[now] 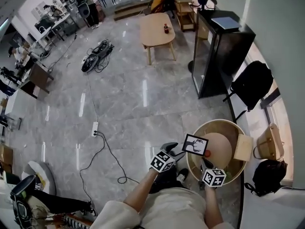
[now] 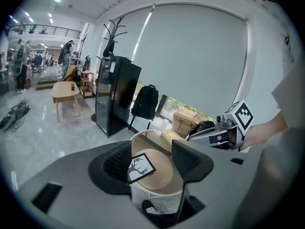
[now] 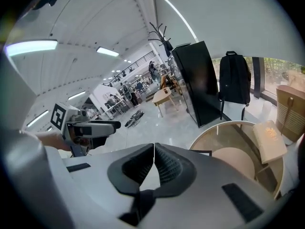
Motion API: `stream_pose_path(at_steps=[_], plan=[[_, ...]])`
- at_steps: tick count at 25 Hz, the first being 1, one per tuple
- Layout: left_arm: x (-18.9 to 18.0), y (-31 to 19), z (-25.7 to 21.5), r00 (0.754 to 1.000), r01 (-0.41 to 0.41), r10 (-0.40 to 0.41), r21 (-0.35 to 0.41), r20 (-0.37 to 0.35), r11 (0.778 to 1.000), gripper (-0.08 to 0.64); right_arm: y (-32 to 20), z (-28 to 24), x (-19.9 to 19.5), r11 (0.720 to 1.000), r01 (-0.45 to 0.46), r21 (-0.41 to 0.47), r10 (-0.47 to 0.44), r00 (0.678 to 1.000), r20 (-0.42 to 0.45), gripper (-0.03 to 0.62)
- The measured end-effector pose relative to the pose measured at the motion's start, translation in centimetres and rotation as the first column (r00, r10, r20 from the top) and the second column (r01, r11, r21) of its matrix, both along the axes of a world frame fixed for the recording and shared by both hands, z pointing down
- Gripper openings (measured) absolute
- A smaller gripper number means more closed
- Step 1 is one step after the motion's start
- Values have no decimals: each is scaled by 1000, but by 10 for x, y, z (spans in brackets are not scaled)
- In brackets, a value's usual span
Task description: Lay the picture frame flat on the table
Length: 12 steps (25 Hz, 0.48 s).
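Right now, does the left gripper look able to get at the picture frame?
Probably yes. The left gripper has its jaws apart, and the picture frame shows between them with nothing in front; the shut right gripper sits off to one side.

The left gripper (image 2: 152, 160) had a smooth grey moulded body and black ribbed pads (image 2: 117, 162); the right gripper (image 3: 153, 165) matched it. Each carried a white cube with black square markers: the left cube (image 1: 162, 161) at 8 o'clock from its jaws, the right cube (image 1: 213, 177) at 5 o'clock. The person wore a cream top (image 1: 167, 208) with loose short sleeves (image 1: 114, 213).
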<state>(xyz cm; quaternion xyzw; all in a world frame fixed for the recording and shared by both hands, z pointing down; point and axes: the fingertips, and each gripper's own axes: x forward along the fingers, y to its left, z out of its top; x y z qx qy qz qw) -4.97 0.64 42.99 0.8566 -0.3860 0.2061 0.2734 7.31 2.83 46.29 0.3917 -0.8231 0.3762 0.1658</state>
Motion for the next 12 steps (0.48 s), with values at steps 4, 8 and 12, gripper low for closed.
stream_pose_path(at_steps=[4, 8, 12], plan=[[11, 10, -21, 998, -43, 41, 63, 40, 997, 270, 9, -7, -2, 999, 30, 23, -30, 1000, -7, 35], [14, 13, -42, 996, -61, 53, 123, 69, 990, 254, 6, -14, -5, 998, 50, 39, -49, 999, -13, 35], [12, 26, -57, 996, -55, 44, 163, 73, 985, 105, 13, -19, -10, 998, 55, 41, -54, 998, -11, 35]])
